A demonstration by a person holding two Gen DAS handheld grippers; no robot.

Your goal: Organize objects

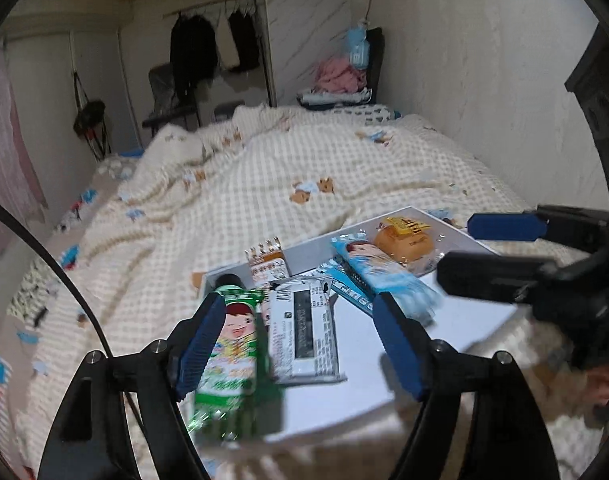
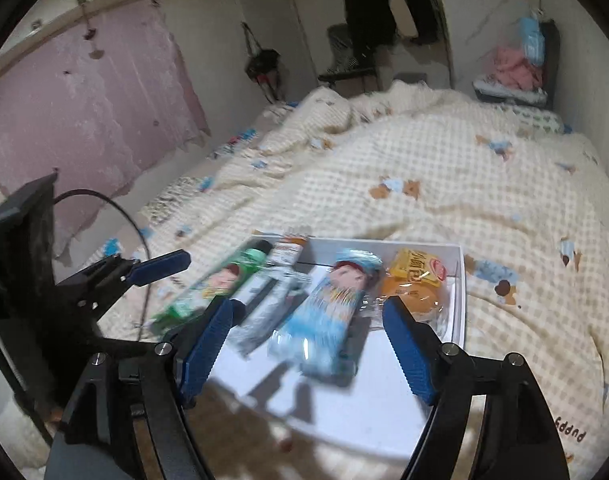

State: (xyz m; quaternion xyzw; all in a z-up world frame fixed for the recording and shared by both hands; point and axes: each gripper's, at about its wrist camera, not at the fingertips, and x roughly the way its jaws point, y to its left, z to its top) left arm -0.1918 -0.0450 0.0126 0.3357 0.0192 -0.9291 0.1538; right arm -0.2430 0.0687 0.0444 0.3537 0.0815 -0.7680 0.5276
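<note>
A shallow white tray (image 1: 356,364) lies on the bed and holds several snack packets. In the left wrist view a green packet (image 1: 232,352) with a cartoon face lies by the left pad, overhanging the tray's near-left edge. My left gripper (image 1: 300,344) is open above it and above a grey-white packet (image 1: 304,332). The right pad touches nothing. My right gripper (image 2: 308,350) is open too, with a blue cartoon packet (image 2: 324,316) lying loose between its pads. An orange bun packet (image 2: 416,288) lies in the tray's far right corner.
A cream checked quilt (image 1: 264,184) with bear prints covers the bed. A small brown-and-white packet (image 1: 268,264) stands at the tray's far-left side. The wall (image 1: 484,100) runs close along the right. Folded clothes (image 1: 340,76) are piled at the bed's far end.
</note>
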